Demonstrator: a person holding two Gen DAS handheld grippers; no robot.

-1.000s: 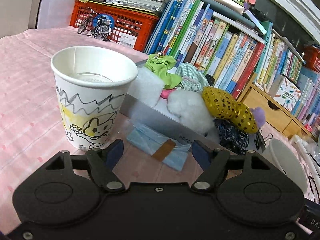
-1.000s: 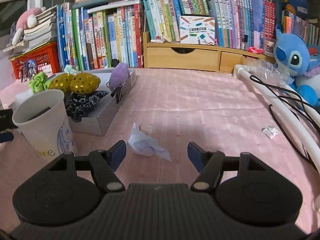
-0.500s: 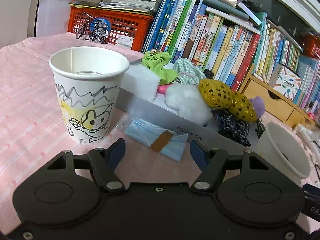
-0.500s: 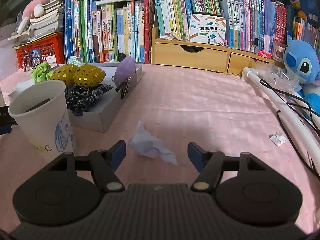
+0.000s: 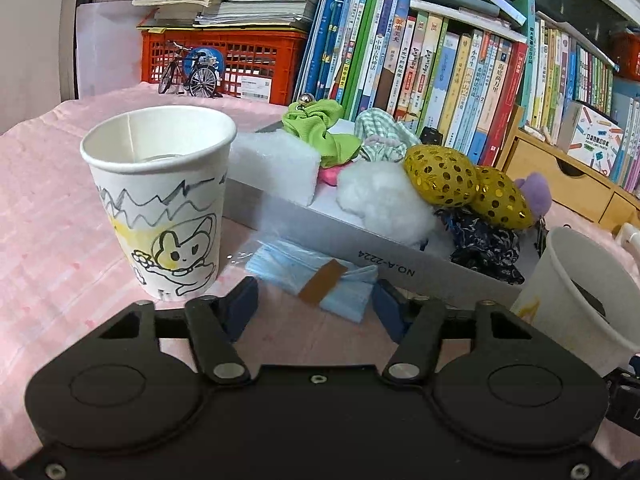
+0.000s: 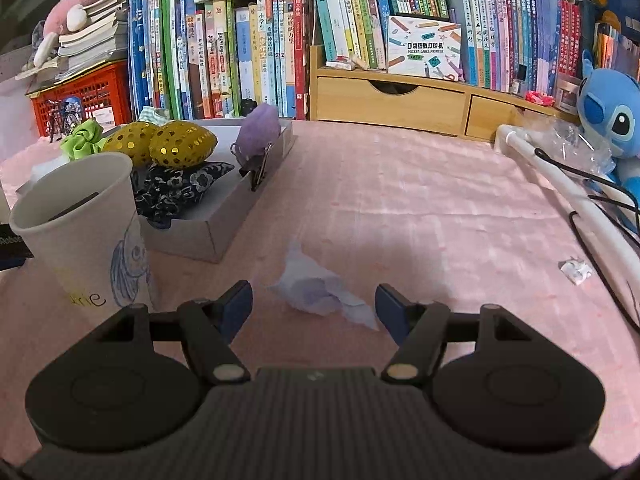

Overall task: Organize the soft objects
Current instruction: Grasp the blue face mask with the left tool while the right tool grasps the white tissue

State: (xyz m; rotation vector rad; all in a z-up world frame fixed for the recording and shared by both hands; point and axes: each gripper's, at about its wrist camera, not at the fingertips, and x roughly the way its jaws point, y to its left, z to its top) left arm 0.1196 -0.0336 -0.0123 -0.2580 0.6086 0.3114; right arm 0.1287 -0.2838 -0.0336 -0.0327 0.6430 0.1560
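Tissue position: crumpled tissue (image 6: 320,292) lies on the pink tabletop (image 6: 420,200), in the lower centre of the right wrist view, just ahead of the right hand-held gripper (image 6: 314,304) and between its two blue fingers.
Long axis: runs from upper left to lower right, across the gap.
Right hand-held gripper: spread wide, holds nothing.
Mask position: blue face mask (image 5: 312,276) with a brown strip lies flat, touching the grey box (image 5: 384,256), just ahead of the left hand-held gripper (image 5: 314,304).
Left hand-held gripper: spread, empty.
Nearer hand: each one has its own soft thing.
Tissue look: pale, thin, wrinkled; probably collapses when pinched.
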